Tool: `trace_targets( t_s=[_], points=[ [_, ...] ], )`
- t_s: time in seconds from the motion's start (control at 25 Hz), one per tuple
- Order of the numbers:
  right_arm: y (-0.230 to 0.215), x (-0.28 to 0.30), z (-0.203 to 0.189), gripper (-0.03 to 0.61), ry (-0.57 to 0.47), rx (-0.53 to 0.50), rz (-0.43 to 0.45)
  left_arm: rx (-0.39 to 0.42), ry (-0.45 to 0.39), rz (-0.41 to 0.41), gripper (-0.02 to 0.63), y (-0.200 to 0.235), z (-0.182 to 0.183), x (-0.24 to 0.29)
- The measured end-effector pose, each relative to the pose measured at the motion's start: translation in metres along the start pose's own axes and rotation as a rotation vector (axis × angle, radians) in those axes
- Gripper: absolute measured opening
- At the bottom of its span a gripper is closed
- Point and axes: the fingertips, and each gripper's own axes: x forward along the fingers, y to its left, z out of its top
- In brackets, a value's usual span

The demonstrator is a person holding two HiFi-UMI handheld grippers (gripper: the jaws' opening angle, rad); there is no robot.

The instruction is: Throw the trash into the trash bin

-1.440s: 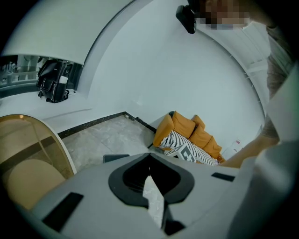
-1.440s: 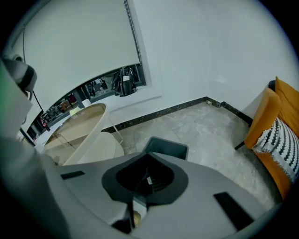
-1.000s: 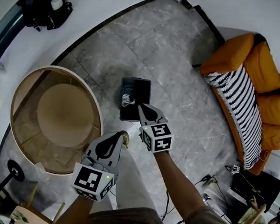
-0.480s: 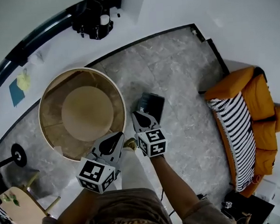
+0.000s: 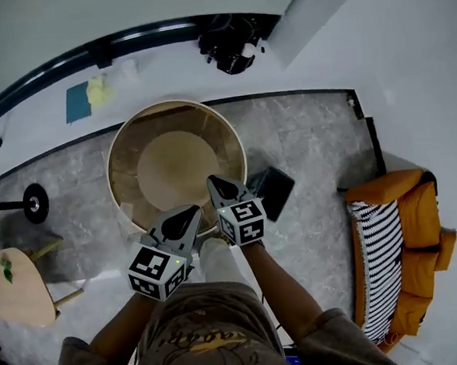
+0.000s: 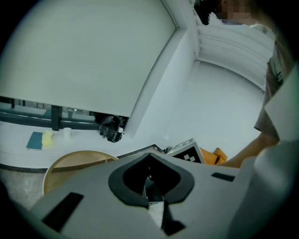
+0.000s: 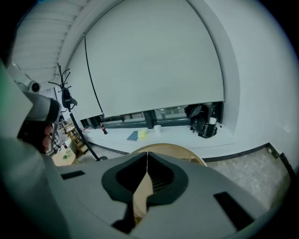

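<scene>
The dark, boxy bin [image 5: 276, 190] sits beside the round table [image 5: 122, 151]. The left gripper [image 5: 193, 211] and right gripper [image 5: 211, 180] point forward, jaws pressed together, empty.

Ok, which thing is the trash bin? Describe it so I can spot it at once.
In the head view, find the big round wooden table in the middle. Just right of it, on the grey stone floor, stands the trash bin. It is the only black, square-cornered box between the table and the orange sofa.
</scene>
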Motion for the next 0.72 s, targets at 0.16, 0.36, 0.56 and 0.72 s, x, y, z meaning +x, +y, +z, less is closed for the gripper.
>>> trace_targets(
  t_s=[0.16,0.36,0.56,0.72],
  points=[
    [0.057,0.028,0.014,0.020,0.023,-0.067,0.090,-0.021,-0.034,0.070,0.018,0.028,0.000,-0.047],
    [0.124,0.057,0.019,0.020,0.054,-0.133,0.198,-0.065,-0.075,0.165,0.018,0.061,-0.005,-0.098],
    [0.180,0.082,0.017,0.020,0.090,-0.198,0.290,-0.104,-0.126,0.264,0.019,0.094,-0.010,-0.142],
    [0.212,0.100,0.008,0.020,0.129,-0.241,0.354,-0.147,-0.148,0.329,0.018,0.118,-0.019,-0.167]
  ],
)
